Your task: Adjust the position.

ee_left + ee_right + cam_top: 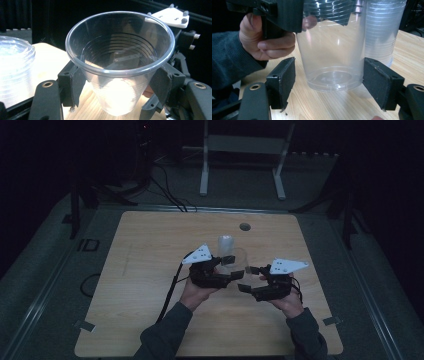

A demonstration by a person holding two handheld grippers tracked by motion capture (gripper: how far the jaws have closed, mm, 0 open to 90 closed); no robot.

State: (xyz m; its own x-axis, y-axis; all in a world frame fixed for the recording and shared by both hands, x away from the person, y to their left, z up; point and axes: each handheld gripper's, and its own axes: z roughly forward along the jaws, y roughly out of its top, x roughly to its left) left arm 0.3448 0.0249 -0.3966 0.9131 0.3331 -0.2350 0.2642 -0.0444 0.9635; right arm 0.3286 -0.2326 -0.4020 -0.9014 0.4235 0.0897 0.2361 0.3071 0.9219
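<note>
Gripping an unmarked clear cup (117,72), left hand-held gripper (117,85) clamps it; right hand-held gripper (329,82) stands apart around its base

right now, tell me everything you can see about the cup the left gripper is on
The cup is clear thin plastic, tapered, with a rolled rim and fine ridges ringing its upper wall. It is empty and stands upright with its base on the wooden table. The left gripper clamps its sides below the rim. The right gripper has a jaw on either side of its base, apparently not quite touching. A stack of similar cups stands close beside it.
</note>
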